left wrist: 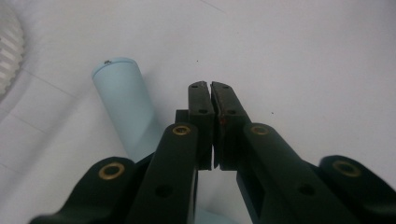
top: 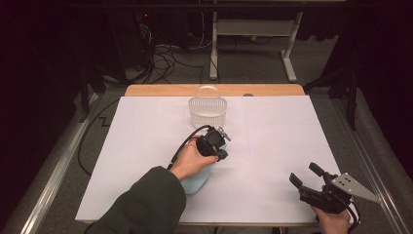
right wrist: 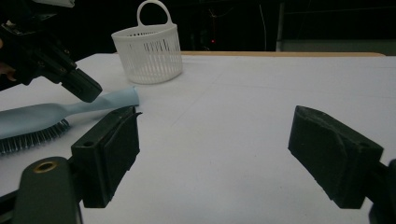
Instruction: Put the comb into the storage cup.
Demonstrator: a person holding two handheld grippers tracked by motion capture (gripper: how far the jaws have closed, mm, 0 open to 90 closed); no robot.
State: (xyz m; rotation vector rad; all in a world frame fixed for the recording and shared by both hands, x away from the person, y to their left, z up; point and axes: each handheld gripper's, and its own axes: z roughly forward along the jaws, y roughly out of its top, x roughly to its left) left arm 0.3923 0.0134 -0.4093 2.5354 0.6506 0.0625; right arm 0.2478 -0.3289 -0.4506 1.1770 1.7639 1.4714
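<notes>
Left gripper (left wrist: 211, 86): fingers closed on nothing, hovering just beside the pale blue hairbrush (left wrist: 123, 100) lying on the white worktop (top: 272, 146), centre-left of the high view. Right gripper (right wrist: 212, 154): fingers wide apart, empty, lower right. White basket (top: 208, 109): upper centre.

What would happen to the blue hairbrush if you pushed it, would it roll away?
Probably not. The hairbrush lies with its bristles down on the white table cover, and they would likely drag and stop it rolling. Its rounded handle looks smooth plastic, so jaws might slip on it. It looks stiff and fairly light.
</notes>
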